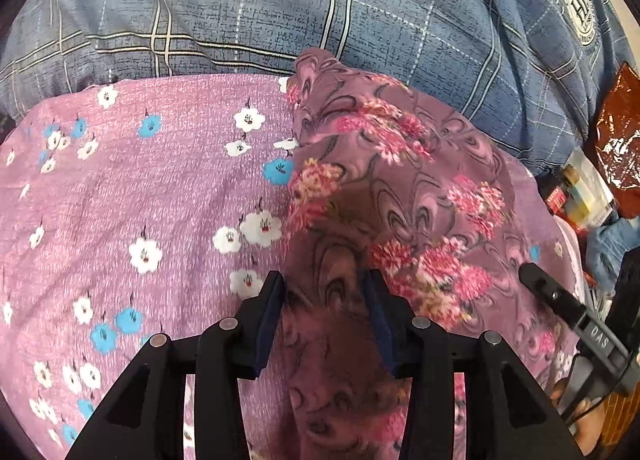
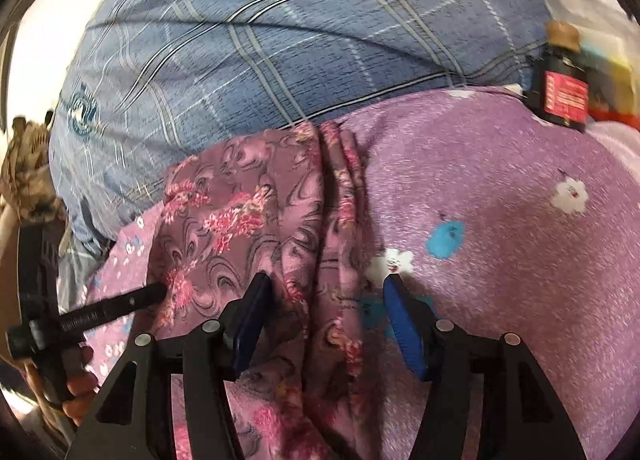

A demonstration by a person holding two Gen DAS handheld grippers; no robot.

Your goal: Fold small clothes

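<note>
- Garment: mauve cloth with pink flower print (image 1: 384, 196), bunched lengthwise on a lilac bed sheet with white and blue flowers (image 1: 160, 188), its far end against a blue plaid pillow (image 1: 280, 0).
- Left gripper (image 1: 325, 288): fingers part-open, straddling the cloth's near end; grip cannot be confirmed.
- Right gripper (image 2: 326, 292): fingers spread wide over the cloth's folds.
- Dark red-labelled bottle (image 2: 562, 94) at the sheet's far right edge.

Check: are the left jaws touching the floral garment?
Cannot tell. In the left wrist view the left gripper straddles the garment, which fills the space between the jaws, but neither view shows plainly whether they press on it.
</note>
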